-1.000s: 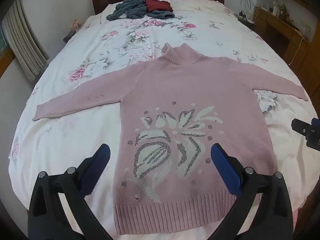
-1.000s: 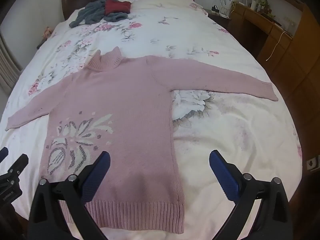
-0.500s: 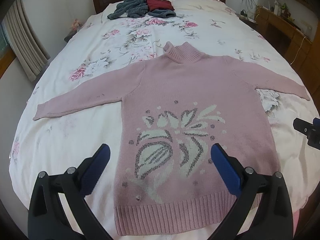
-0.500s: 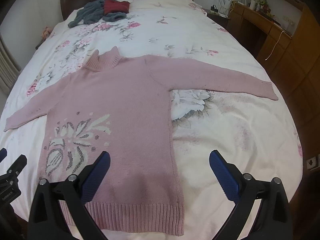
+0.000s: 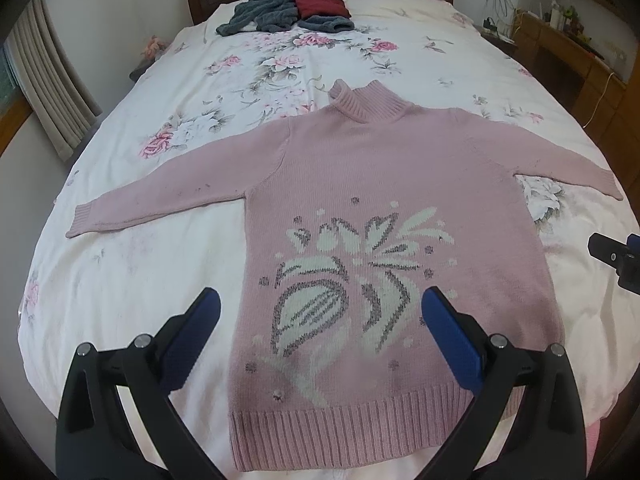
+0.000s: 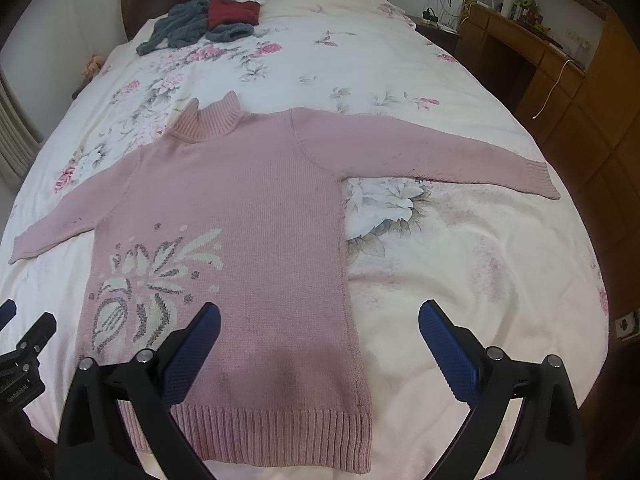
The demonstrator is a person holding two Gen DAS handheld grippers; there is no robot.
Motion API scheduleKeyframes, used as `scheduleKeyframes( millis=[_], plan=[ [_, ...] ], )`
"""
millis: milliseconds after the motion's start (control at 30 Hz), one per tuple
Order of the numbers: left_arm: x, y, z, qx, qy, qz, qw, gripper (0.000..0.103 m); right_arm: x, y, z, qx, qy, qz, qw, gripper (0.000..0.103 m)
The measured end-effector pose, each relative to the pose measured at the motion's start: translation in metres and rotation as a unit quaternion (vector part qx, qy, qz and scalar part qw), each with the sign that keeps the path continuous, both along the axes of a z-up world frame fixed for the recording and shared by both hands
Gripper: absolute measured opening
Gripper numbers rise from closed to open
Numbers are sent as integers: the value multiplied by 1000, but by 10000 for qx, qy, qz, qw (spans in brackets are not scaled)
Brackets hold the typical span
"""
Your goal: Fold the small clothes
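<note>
bed (image 5: 120, 280) | sweater (image 5: 380, 184) flat | ahead of both spread grippers

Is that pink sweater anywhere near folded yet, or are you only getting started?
Only starting. The pink sweater already lies flat, front up, on the bed, both sleeves spread wide. Nothing is in hand: the left gripper and the right gripper are open near its hem, gripping nothing. No fold shows, so sleeves and body remain. A grey and red clothes pile sits by the headboard.

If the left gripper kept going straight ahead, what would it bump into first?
Probably the pink sweater, around its leaf pattern. The open left gripper points straight at it with nothing between, though depth is hard to judge.
</note>
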State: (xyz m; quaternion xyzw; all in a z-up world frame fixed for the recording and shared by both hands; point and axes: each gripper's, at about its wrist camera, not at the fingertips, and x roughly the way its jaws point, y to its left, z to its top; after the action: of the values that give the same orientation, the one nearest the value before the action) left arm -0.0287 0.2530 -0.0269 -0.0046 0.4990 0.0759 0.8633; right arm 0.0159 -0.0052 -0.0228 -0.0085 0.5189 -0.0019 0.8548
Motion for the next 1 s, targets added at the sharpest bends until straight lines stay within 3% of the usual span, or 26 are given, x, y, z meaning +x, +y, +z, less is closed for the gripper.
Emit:
scheduleKeyframes(
  millis=[1000],
  plan=[
    [-2,6,-4,11,35,37,10000,100,4,-1,-3,16,3,19,10000,99]
  ],
)
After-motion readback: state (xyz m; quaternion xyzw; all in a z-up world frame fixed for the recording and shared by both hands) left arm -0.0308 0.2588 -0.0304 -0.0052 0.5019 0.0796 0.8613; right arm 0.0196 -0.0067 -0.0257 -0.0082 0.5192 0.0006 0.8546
